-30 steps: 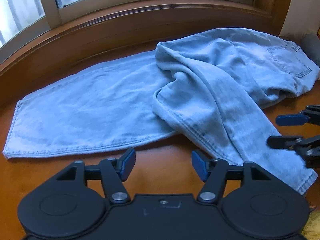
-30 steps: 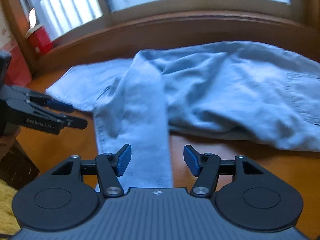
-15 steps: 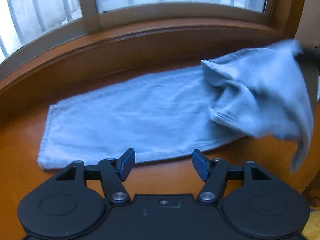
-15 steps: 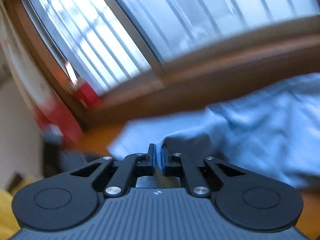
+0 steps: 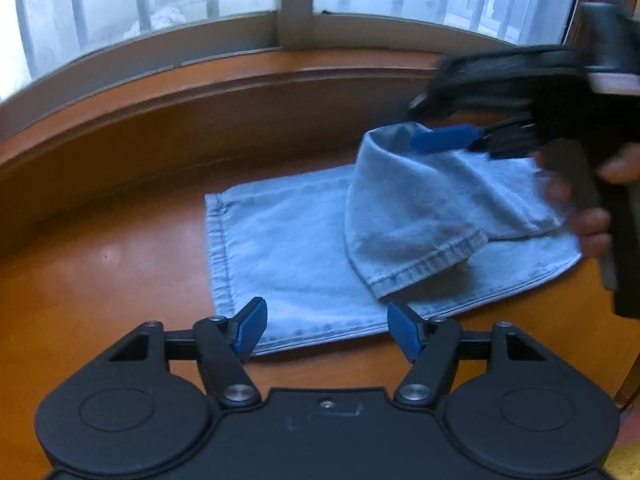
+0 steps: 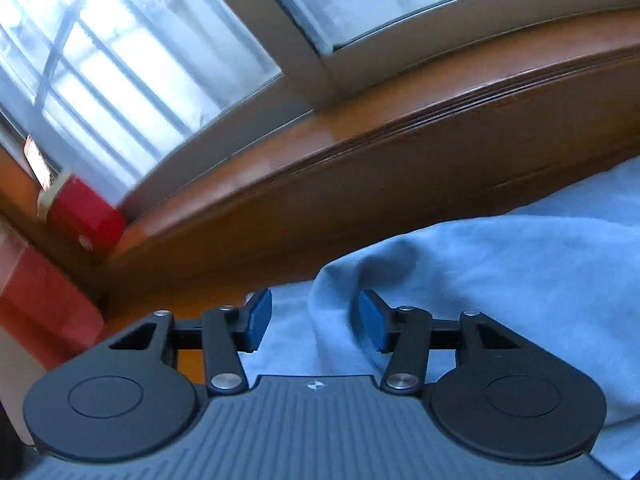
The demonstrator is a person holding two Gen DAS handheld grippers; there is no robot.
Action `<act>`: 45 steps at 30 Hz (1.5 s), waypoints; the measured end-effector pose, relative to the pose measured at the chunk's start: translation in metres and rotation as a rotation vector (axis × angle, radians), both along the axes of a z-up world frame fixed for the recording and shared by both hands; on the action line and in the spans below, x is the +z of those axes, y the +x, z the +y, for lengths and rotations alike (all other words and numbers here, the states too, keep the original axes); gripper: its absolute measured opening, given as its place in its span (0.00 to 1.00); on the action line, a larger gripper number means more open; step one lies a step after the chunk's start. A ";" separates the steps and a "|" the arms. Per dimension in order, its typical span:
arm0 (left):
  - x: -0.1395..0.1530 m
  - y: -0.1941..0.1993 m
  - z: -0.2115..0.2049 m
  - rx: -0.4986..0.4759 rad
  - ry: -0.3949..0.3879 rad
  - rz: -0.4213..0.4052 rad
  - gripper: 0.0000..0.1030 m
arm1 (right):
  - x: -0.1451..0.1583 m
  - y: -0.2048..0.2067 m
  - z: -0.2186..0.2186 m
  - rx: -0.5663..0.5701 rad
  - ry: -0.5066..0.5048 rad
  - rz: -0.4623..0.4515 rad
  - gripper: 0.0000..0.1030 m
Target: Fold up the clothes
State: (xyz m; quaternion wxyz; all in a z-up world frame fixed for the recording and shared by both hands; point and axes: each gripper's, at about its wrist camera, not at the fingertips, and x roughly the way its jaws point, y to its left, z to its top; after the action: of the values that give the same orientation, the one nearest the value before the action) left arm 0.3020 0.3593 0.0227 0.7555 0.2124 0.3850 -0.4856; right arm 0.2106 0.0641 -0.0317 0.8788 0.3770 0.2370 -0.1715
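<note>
Light blue jeans (image 5: 296, 248) lie on the wooden surface, one leg flat with its hem toward the left. The other leg (image 5: 416, 220) is lifted and draped over it, hem hanging down. My right gripper (image 5: 444, 140) is above that leg's top fold, at the right of the left wrist view. In the right wrist view the right gripper (image 6: 314, 320) is open, with a ridge of denim (image 6: 460, 272) standing between its pads. My left gripper (image 5: 324, 330) is open and empty, just above the flat leg's near edge.
The wooden surface (image 5: 100, 280) ends at a raised wooden sill (image 5: 200, 92) under a barred window. A red box (image 6: 84, 216) sits at the sill's left end. A person's hand (image 5: 592, 220) holds the right gripper at the right.
The right gripper shut on the leg's hem end, carried it up and leftward over the flat leg, and has now opened. The left gripper stayed open and shifted left.
</note>
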 end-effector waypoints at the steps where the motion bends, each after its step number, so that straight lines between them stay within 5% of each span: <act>1: -0.002 0.003 0.000 -0.004 0.000 0.013 0.62 | 0.003 -0.007 0.003 -0.010 -0.010 -0.030 0.53; 6: -0.011 0.005 -0.011 -0.091 -0.025 0.061 0.62 | 0.019 -0.057 0.020 -0.067 -0.186 0.038 0.60; 11: -0.022 0.005 -0.026 -0.160 0.005 0.058 0.62 | -0.006 -0.062 0.038 0.048 -0.319 0.237 0.60; 15: -0.023 0.013 -0.021 -0.135 0.034 0.026 0.62 | -0.021 -0.043 0.053 0.155 -0.430 0.249 0.60; 16: -0.023 0.016 -0.018 -0.121 0.038 0.020 0.62 | -0.023 -0.037 0.054 0.175 -0.446 0.245 0.48; 17: -0.022 0.020 -0.013 -0.095 0.042 0.020 0.62 | -0.023 -0.031 0.052 0.195 -0.444 0.251 0.23; 18: -0.022 0.025 -0.007 -0.073 0.043 0.022 0.62 | -0.022 -0.025 0.050 0.216 -0.441 0.256 0.14; 21: -0.022 0.037 0.010 -0.005 0.048 0.025 0.63 | -0.003 -0.008 0.047 0.274 -0.319 0.129 0.13; 24: -0.025 0.045 0.019 0.054 0.052 0.032 0.63 | 0.019 0.024 0.042 0.280 -0.232 -0.015 0.29; 25: -0.025 0.047 0.020 0.069 0.048 0.041 0.63 | 0.023 0.034 0.041 0.276 -0.222 -0.042 0.52; 26: -0.026 0.049 0.022 0.084 0.045 0.051 0.63 | 0.026 0.043 0.040 0.260 -0.228 -0.049 0.64; 31: -0.025 0.049 0.023 0.075 0.014 0.081 0.63 | 0.032 0.017 0.037 0.186 -0.295 -0.039 0.65; 37: -0.033 0.045 0.004 0.041 0.027 0.071 0.64 | 0.005 -0.053 0.028 0.081 -0.471 0.200 0.66; 40: -0.032 0.042 -0.005 0.034 0.034 0.065 0.64 | -0.006 -0.070 0.027 0.167 -0.591 0.308 0.65; 45: -0.032 0.036 -0.009 0.113 0.059 0.044 0.64 | -0.019 -0.053 0.028 0.418 -0.636 0.232 0.59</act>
State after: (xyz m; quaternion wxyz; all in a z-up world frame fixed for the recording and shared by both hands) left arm 0.3384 0.3502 -0.0090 0.7665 0.2019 0.4272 -0.4350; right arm 0.1580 0.0922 -0.0508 0.9351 0.0079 0.3412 -0.0953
